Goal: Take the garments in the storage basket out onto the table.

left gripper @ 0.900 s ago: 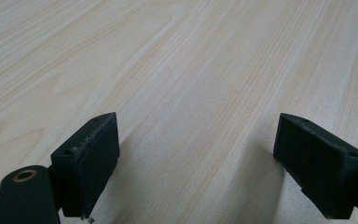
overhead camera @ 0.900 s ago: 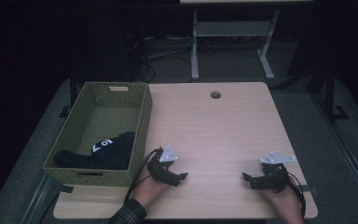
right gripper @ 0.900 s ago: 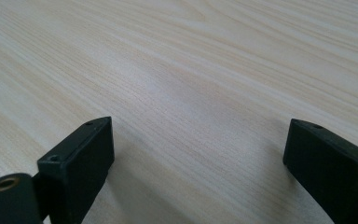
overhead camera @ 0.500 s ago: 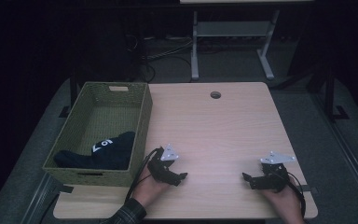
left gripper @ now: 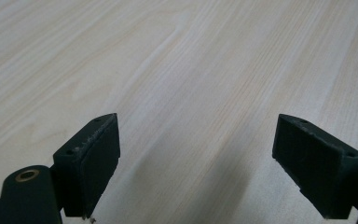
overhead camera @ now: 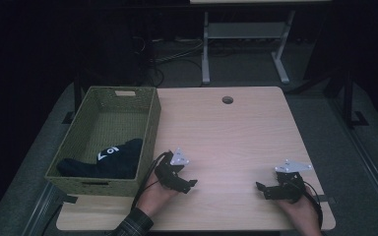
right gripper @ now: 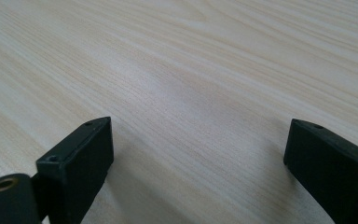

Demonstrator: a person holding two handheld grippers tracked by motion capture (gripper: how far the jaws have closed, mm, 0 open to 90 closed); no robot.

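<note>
Resting low over the wooden table (overhead camera: 236, 137), left gripper (overhead camera: 186, 186) and right gripper (overhead camera: 263, 189) are held with jaws spread wide (nothing between them), dark cloth (overhead camera: 106, 160) is seen in the woven basket (overhead camera: 150, 132), just left of the left gripper.

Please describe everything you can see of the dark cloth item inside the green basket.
The dark cloth item looks like soft navy or black fabric, crumpled in a low heap, with a white print on its upper side that seems to read as numerals. It lies at the near end of the woven green basket, against its right wall, resting on the bottom. Neither gripper touches it. What kind of garment it is cannot be told.
</note>
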